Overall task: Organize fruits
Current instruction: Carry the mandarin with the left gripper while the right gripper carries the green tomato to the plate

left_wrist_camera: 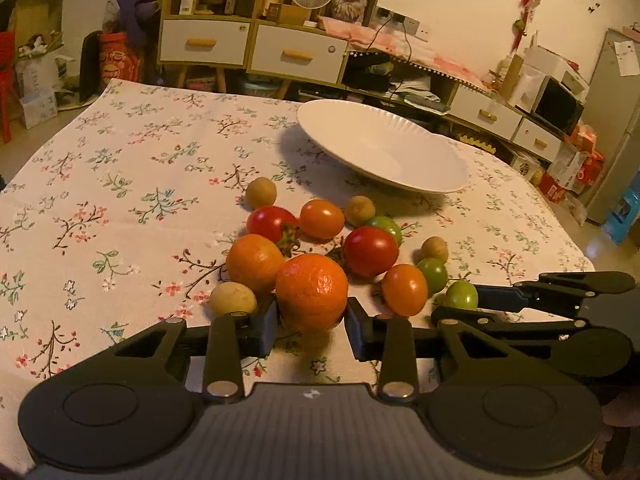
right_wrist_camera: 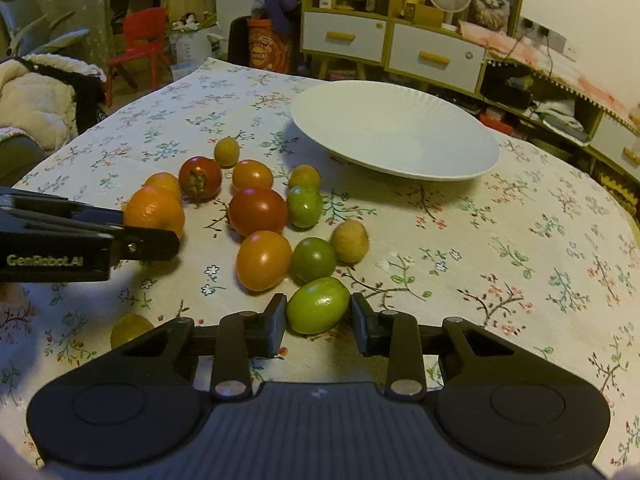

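Observation:
A pile of small fruits lies on the floral tablecloth in front of a white plate, which also shows in the right wrist view. My left gripper is shut on an orange mandarin at the pile's near edge; it also shows in the right wrist view. My right gripper has its pads against both sides of a green tomato on the cloth; that tomato also shows in the left wrist view. Red tomatoes, orange tomatoes and tan longans lie around.
A second mandarin touches the held one. A longan sits beside the left finger. Beyond the table stand drawer cabinets, a red chair and a fleece-covered seat at the left.

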